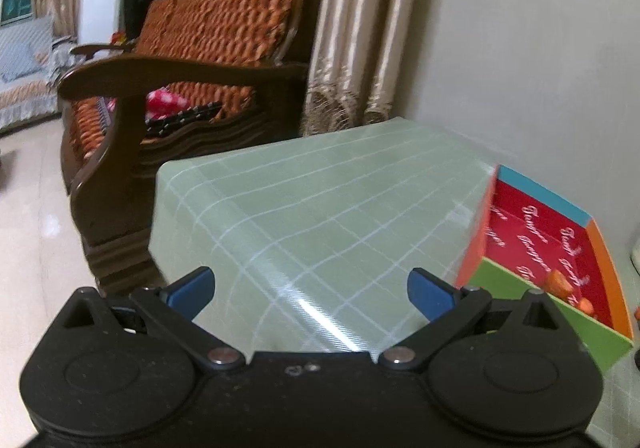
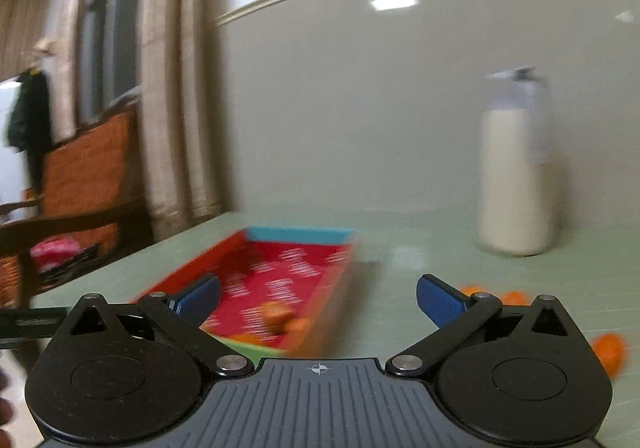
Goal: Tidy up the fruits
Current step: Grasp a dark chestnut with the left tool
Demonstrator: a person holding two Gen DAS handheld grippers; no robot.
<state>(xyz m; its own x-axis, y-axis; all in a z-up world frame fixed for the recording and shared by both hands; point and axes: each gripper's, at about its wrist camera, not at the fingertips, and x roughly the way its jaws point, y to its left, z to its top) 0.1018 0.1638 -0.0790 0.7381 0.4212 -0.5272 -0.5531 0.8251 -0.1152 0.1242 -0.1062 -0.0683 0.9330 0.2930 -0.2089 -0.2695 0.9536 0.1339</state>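
Observation:
A shallow colourful box (image 2: 280, 276) with a red printed floor and blue, orange and green walls lies on the green checked table; it also shows at the right of the left wrist view (image 1: 544, 244). Small orange fruits (image 2: 278, 316) lie inside it, also seen in the left wrist view (image 1: 560, 282). More orange fruits (image 2: 608, 348) lie loose on the table right of the box. My left gripper (image 1: 311, 290) is open and empty over the tablecloth, left of the box. My right gripper (image 2: 318, 298) is open and empty, just before the box's near right corner.
A tall cream thermos jug (image 2: 516, 176) stands at the back right by the wall. A wooden sofa (image 1: 180, 88) with orange cushions stands left of the table (image 1: 300, 208), beside curtains (image 1: 360, 48). The table's left edge drops to tiled floor (image 1: 32, 228).

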